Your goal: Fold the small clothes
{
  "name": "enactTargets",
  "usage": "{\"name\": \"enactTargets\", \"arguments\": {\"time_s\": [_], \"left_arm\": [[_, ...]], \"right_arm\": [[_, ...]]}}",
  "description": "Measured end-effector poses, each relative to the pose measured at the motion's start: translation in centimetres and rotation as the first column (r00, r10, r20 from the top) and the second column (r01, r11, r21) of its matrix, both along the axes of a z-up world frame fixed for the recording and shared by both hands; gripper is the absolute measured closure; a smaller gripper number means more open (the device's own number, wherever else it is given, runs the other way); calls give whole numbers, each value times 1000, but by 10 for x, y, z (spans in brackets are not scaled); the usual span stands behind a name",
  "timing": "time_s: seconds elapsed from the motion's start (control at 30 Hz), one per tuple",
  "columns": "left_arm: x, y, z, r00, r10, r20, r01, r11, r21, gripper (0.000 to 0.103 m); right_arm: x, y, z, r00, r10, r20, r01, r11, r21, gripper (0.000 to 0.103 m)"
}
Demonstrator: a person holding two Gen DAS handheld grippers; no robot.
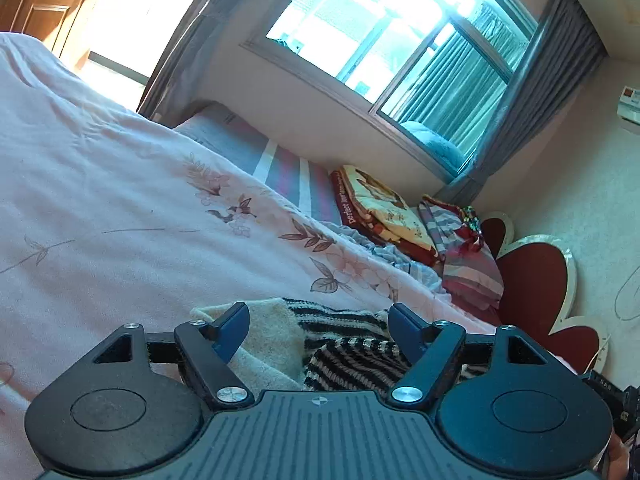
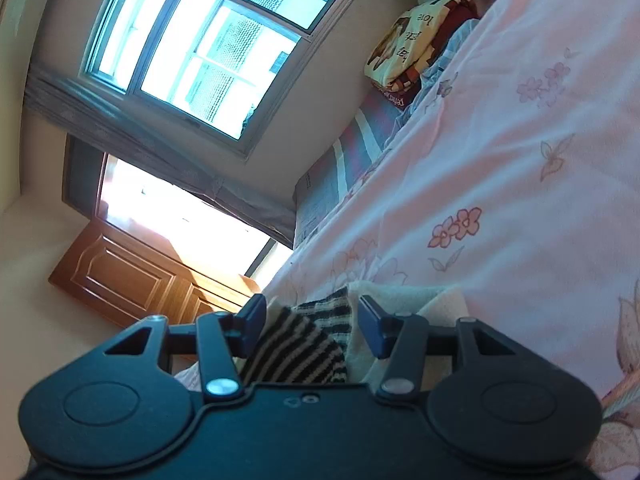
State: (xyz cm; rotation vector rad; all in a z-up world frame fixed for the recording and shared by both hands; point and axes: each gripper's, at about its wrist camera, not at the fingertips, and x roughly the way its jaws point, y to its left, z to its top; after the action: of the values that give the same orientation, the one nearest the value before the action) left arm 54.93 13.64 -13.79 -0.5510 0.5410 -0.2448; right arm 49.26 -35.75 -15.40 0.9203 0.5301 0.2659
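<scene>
A small knitted garment, cream with black and beige stripes, lies on the pink floral bedspread [image 1: 120, 200]. In the left wrist view the garment [image 1: 320, 340] sits right below and between the blue fingertips [image 1: 234, 330] of my left gripper [image 1: 320, 328], which is open wide. In the right wrist view the striped part of the garment [image 2: 304, 344] and its cream part [image 2: 404, 300] lie between the fingers of my right gripper [image 2: 312, 324], which is open too. Neither gripper holds any cloth. The rest of the garment is hidden under the gripper bodies.
Folded blankets and pillows [image 1: 384, 208] are piled at the head of the bed by a red and white flower-shaped headboard [image 1: 536, 280]. A large window [image 1: 392, 32] with grey curtains is behind. A wooden door [image 2: 132, 276] stands beside a bright doorway.
</scene>
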Motion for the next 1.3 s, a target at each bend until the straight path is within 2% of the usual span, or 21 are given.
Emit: {"name": "enactTargets", "arguments": {"time_s": [0.03,0.13,0.23,0.27,0.33,0.43,0.47,0.5,0.57,0.6,0.67,0.77,0.87,0.97,1.03,1.1,1.13,1.17,1.27,1.3], "left_arm": [[-1,2,0,1000,2,0,-2,1000,-12,27],[0,-2,0,1000,-11,-10,11,1000,27,27],[8,-19,3,996,-72,-54,79,986,145,28],[11,-26,3,993,-91,-82,105,975,194,44],[21,-40,2,982,-114,-149,152,949,278,59],[24,-58,4,975,-133,-177,193,900,391,59],[23,-62,6,975,-136,-177,200,886,418,62],[21,-66,7,976,-137,-171,200,872,446,70],[16,-69,10,983,-124,-133,175,848,500,99],[13,-68,11,985,-125,-119,168,855,490,99],[3,-69,15,990,-113,-82,139,857,497,99],[-12,-72,19,995,-101,-18,96,854,511,99],[-21,-66,30,994,-63,86,15,881,473,99],[-25,-64,40,989,-34,146,-39,884,467,99],[-20,-66,37,992,-10,127,-56,860,507,99],[-11,-70,27,998,-6,70,-33,838,545,99],[-3,-78,17,1000,-5,1,4,805,594,99],[1,-83,11,999,-2,-33,22,783,621,99],[5,-99,11,998,-23,-52,53,710,702,99],[5,-103,11,998,-27,-48,54,695,717,99]], "right_arm": [[3,4,2,1000,14,-9,-14,999,-31,52],[10,20,11,997,74,-29,-78,984,-162,53],[18,41,19,990,121,-78,-139,943,-303,55],[20,48,21,987,133,-93,-158,925,-346,56],[27,62,22,980,148,-133,-191,886,-422,59],[31,82,25,975,146,-170,-215,821,-529,62],[34,87,27,974,147,-175,-221,800,-558,63],[33,93,28,972,149,-179,-228,775,-590,67],[33,102,28,970,165,-178,-242,733,-636,83],[33,105,28,969,173,-177,-247,722,-646,95],[33,108,27,973,169,-157,-230,704,-671,95],[27,109,30,981,157,-115,-192,697,-691,96],[21,102,39,989,139,-43,-129,700,-702,96],[14,98,49,991,132,34,-70,704,-707,96],[15,94,48,992,118,37,-57,701,-711,96],[24,88,38,996,88,-20,-76,698,-712,96],[31,89,29,994,76,-77,-108,680,-726,96],[36,90,19,990,74,-124,-141,669,-730,96],[36,91,18,992,60,-107,-120,671,-732,97],[36,91,18,992,64,-109,-123,674,-728,93]]}}
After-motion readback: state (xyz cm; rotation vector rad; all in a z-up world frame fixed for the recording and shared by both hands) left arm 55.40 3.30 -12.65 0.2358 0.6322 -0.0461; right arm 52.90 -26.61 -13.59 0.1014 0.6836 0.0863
